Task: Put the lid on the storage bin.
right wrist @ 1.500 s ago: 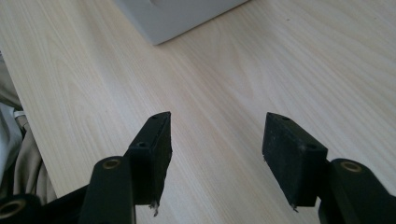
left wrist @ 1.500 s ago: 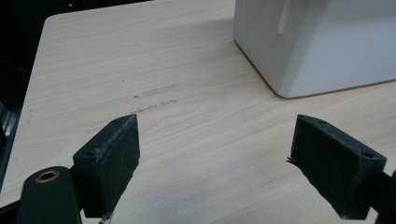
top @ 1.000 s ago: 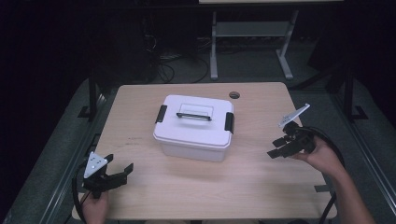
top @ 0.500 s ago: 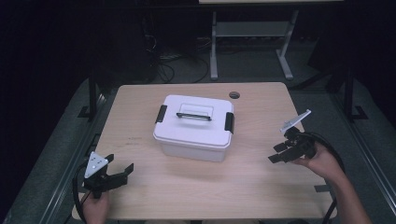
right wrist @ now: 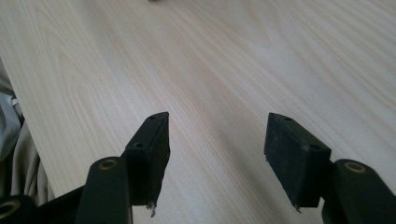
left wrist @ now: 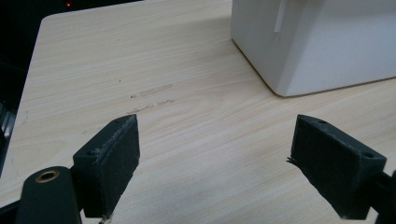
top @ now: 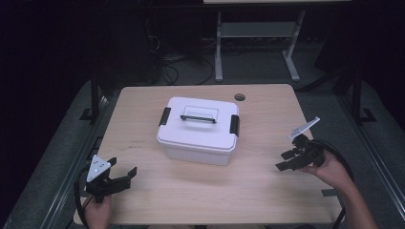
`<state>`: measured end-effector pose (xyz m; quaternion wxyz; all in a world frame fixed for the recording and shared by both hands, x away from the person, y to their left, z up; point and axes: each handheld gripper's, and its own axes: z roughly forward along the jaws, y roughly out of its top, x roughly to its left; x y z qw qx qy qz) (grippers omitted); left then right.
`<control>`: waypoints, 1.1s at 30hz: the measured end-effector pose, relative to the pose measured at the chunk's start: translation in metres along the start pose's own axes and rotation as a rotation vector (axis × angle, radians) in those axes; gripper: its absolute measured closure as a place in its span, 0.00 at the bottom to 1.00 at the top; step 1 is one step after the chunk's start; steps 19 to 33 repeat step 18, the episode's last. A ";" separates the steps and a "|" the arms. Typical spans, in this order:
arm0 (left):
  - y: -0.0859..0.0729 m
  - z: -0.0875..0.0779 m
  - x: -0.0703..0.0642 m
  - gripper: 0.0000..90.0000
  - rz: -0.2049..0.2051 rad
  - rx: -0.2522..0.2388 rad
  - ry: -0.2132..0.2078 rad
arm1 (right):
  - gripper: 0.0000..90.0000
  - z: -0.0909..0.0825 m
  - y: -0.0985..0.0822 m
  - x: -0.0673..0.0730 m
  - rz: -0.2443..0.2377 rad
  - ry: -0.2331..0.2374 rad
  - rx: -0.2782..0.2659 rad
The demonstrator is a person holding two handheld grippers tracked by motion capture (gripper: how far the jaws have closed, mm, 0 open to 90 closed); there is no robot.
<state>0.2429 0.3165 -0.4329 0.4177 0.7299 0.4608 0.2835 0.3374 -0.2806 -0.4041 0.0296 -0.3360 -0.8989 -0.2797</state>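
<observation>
A white lidded box [top: 199,130] with a black handle and black side latches stands in the middle of the wooden table [top: 267,191]. My left gripper [top: 125,175] rests near the front left corner, open, with bare wood between its jaws. In the left gripper view that gripper [left wrist: 215,158] points toward a lower corner of the box [left wrist: 322,46]. My right gripper [top: 285,161] hovers at the table's right side, to the right of the box, also open. In the right gripper view the gripper [right wrist: 217,149] has only tabletop between its pads.
A round cable hole [top: 239,97] sits near the table's far edge. A metal stand [top: 253,43] and cables lie on the dark floor beyond. Black rails run along both sides of the table. Cloth [right wrist: 11,140] shows at the left edge of the right gripper view.
My right gripper has drifted slightly toward the front of the table and tilted lower. The left gripper and the box have stayed put.
</observation>
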 end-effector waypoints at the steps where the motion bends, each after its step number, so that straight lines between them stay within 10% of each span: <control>1: 0.000 0.000 0.000 0.17 0.002 0.000 0.000 | 0.44 0.000 -0.001 0.000 0.000 0.002 0.000; 33: 0.001 0.001 -0.002 0.17 0.012 0.005 -0.005 | 0.43 0.004 -0.014 0.000 0.009 0.008 0.009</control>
